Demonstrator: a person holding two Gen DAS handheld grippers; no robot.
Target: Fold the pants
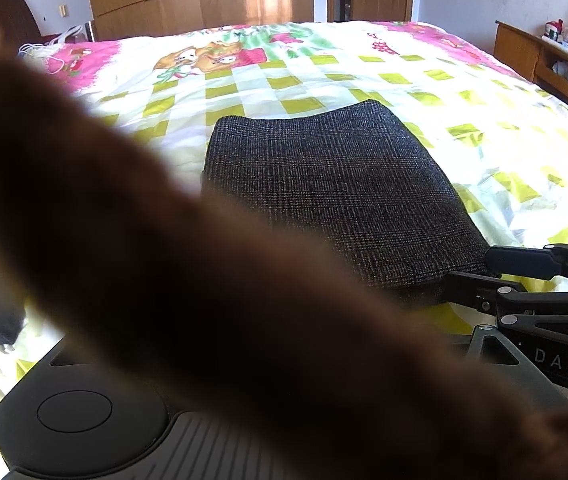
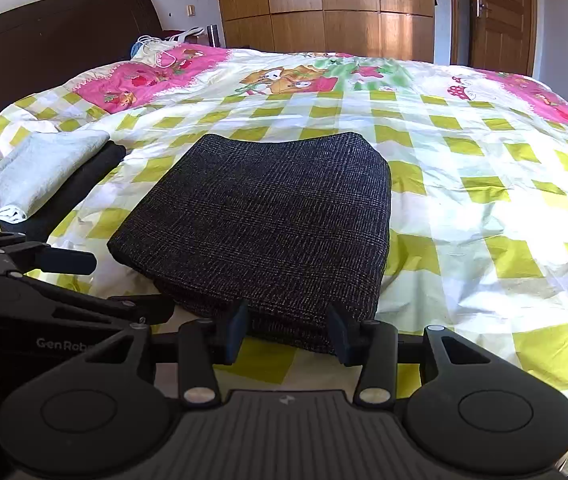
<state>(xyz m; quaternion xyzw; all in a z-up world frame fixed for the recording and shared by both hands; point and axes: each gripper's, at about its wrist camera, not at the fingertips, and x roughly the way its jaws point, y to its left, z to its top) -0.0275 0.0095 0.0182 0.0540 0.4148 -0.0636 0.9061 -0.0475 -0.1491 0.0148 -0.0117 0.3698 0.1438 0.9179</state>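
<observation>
Where the bed (image 2: 464,208) runs off to the left under its dark headboard (image 2: 44,36), a pale folded towel (image 2: 40,172) lies on top of a dark folded garment (image 2: 88,184), both well apart from the work in the middle. Just to the right of that pile, low in the right wrist view, the left hand-held gripper (image 2: 128,284) hangs over the checked bed cover. Its fingers are spread wide with nothing between them, and it sits just beside the near left corner of the pants without gripping them. In its own view a blurred brown shape (image 1: 204,280) close to the lens hides its fingers; what it is cannot be told.

The pants (image 2: 268,220) lie at the middle of the bed, folded into a compact dark checked rectangle of several layers, flat on the cover. At their near edge sits the right hand-held gripper (image 2: 290,330). One finger is on either side of a stretch of the folded edge, with the pads set against the cloth, so it is clenched on the pants. The left wrist view shows it (image 1: 472,270) reaching in from the right to the same near corner of the pants (image 1: 332,184).

Further right the cover is bare, yellow-green squares giving way to pink borders. Behind the bed stand a wooden wardrobe (image 2: 324,8) and, to its right, a door (image 2: 500,16).
</observation>
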